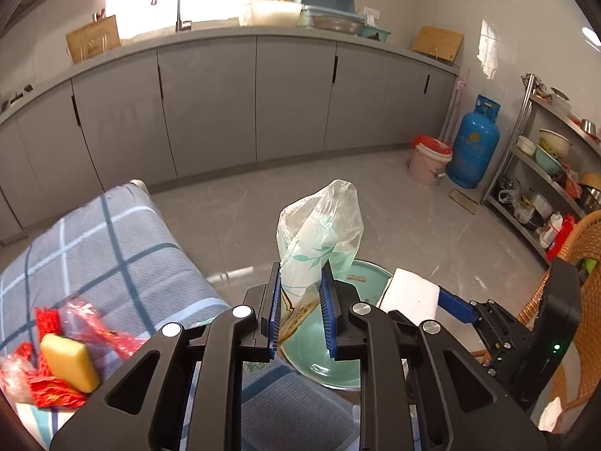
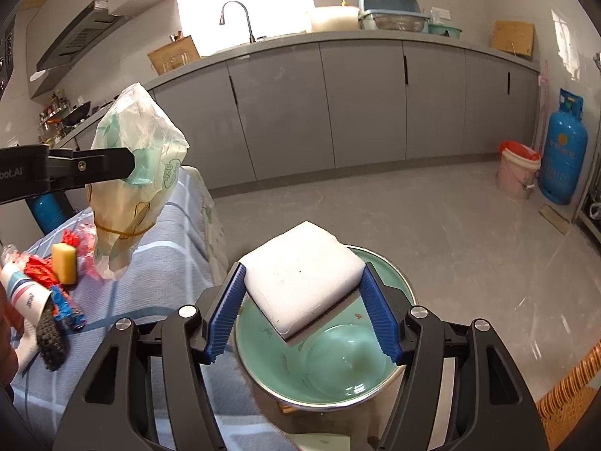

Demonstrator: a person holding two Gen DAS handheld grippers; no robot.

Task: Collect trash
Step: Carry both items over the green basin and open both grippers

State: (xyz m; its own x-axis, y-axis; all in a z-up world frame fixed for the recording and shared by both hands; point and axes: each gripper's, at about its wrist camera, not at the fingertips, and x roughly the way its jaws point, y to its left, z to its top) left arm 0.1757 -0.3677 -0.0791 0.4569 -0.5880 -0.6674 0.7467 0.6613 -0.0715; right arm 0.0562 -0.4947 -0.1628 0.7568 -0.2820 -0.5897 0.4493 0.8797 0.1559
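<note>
Left gripper: jaws clamped on plastic bag, beside green bowl.
Right gripper: jaws gripping white sponge above bowl.

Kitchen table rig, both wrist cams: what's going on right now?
A person is collecting trash with two hand-held tools. The left tool is shut on a crumpled plastic bag, held up in the air. The right tool holds a white foam block over a green bowl. More litter, red wrappers and a yellow sponge, lies on the checked tablecloth.
</note>
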